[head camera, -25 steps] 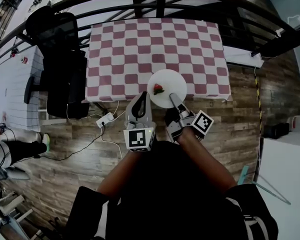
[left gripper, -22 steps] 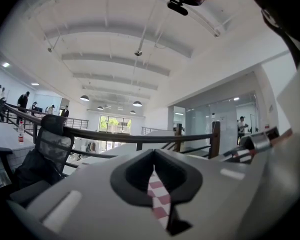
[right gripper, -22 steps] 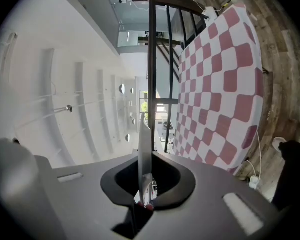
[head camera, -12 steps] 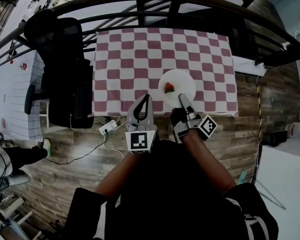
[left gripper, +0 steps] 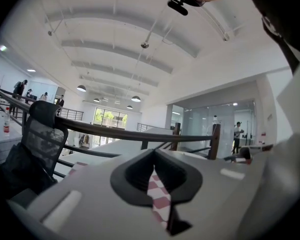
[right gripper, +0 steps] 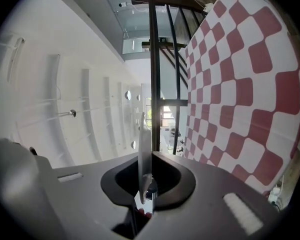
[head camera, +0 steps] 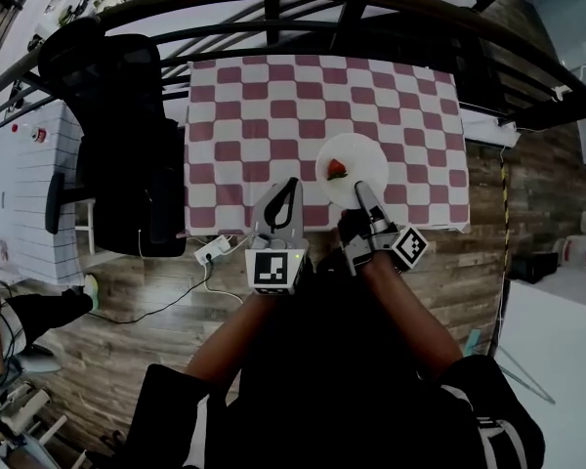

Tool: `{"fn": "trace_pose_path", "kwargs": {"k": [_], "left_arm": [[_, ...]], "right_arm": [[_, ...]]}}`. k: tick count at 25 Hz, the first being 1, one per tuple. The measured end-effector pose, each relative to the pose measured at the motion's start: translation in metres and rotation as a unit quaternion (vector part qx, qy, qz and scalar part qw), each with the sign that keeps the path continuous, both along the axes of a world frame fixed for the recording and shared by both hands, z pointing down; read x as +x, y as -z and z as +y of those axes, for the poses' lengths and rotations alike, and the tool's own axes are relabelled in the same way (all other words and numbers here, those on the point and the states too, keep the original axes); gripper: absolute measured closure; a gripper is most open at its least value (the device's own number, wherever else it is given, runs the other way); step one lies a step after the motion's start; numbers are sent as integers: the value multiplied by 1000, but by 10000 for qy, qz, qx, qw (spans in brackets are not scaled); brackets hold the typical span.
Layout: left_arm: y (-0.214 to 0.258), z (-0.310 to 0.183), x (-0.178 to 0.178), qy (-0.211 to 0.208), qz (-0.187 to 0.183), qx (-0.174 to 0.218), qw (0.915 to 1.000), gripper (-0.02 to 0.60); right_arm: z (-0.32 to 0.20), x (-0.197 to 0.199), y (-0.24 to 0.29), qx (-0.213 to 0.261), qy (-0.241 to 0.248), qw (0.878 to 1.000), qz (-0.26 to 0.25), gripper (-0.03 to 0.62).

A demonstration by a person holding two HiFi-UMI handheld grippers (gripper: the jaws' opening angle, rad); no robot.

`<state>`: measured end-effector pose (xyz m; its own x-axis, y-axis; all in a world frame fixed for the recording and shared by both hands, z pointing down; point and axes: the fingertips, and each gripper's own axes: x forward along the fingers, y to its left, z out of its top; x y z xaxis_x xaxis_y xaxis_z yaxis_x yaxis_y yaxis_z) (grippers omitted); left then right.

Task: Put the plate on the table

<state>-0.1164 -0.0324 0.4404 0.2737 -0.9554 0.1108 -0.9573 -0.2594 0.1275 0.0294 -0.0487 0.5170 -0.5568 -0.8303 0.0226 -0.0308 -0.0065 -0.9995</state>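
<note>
My right gripper's (head camera: pixel 364 195) fingers pinch the near rim of the plate (head camera: pixel 356 154), which is over the counter (head camera: pixel 254 115), just inside its near edge. Bare checkered cloth lies to its left. The left gripper's (head camera: pixel 285 191) fingers are pressed together.

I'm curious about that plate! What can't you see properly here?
- Red item on the plate: too small in the head view to name; edge-on plate mostly hides it in the right gripper view.
- Whether the plate touches the table: head view looks from above, so no gap shows.
- Left gripper view: the left gripper blocks most of the table.
</note>
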Motion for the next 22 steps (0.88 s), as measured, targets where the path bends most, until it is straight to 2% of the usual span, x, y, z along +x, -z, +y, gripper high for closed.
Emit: {"fn": "trace_pose_path", "kwargs": {"k": [5, 10, 14, 19, 22], "left_arm": [[-1, -1, -9, 59, 359, -72, 9993, 571], [-12, -5, -7, 20, 337, -65, 9994, 571], [-6, -16, -5, 88, 321, -91, 9994, 571], [-16, -38, -10, 179, 186, -255, 9993, 571], [-20, -59, -10, 123, 26, -276, 9995, 571]], "right_arm": [[-7, 4, -8, 129, 83, 9994, 294, 577], [-26, 8, -21, 176, 79, 9995, 253, 577], [-43, 14, -40, 40, 143, 9993, 334, 577], [-67, 11, -73, -21, 263, 9987, 438, 577], [-85, 7, -85, 17, 322, 9990, 321, 577]]}}
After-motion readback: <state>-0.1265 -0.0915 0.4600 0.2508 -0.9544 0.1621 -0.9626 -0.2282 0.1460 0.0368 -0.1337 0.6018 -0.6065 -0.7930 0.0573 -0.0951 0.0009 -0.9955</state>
